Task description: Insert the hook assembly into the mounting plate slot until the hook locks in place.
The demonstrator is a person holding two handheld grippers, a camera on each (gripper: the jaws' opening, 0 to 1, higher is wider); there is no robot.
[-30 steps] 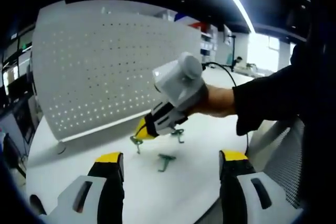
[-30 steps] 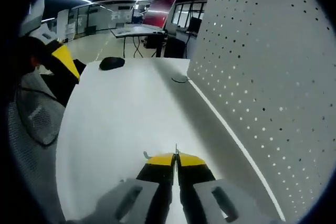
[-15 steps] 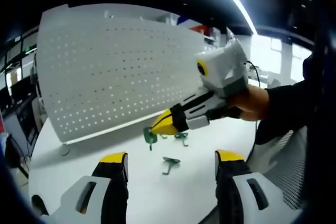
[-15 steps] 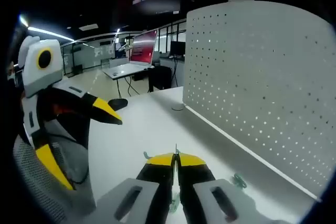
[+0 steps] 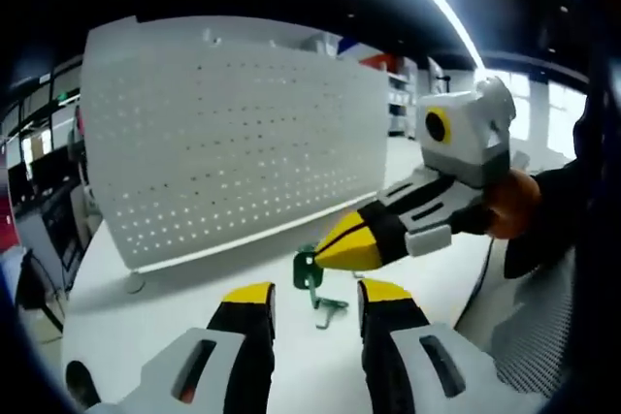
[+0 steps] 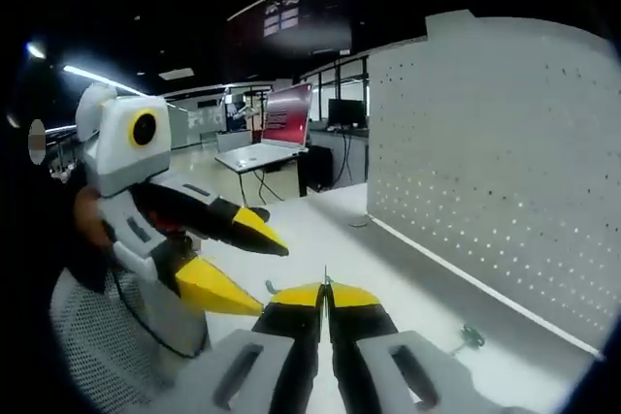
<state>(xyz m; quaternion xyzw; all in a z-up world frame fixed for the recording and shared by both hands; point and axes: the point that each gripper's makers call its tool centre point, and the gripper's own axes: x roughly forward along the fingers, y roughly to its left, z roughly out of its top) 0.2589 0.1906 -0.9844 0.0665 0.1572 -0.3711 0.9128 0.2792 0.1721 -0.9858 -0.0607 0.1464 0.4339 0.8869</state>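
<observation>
1. In the left gripper view the right gripper (image 5: 335,251) comes in from 3 o'clock, jaws pinched on a green hook (image 5: 308,270) held above the white table (image 5: 146,327)
2. A second green hook (image 5: 328,306) lies on the table just below it
3. The left gripper (image 5: 312,300) stands spread, holding nothing
4. The white perforated mounting plate (image 5: 223,157) stands upright at 11 o'clock

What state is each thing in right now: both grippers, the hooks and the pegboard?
right gripper: shut on a green hook, held off the table.
left gripper: open, holding nothing.
green hook: pinched at the right gripper's tips, in the air, not yet in the pegboard.
second green hook: lying loose on the white table.
pegboard: standing upright on the table, no hook seen in it.
</observation>
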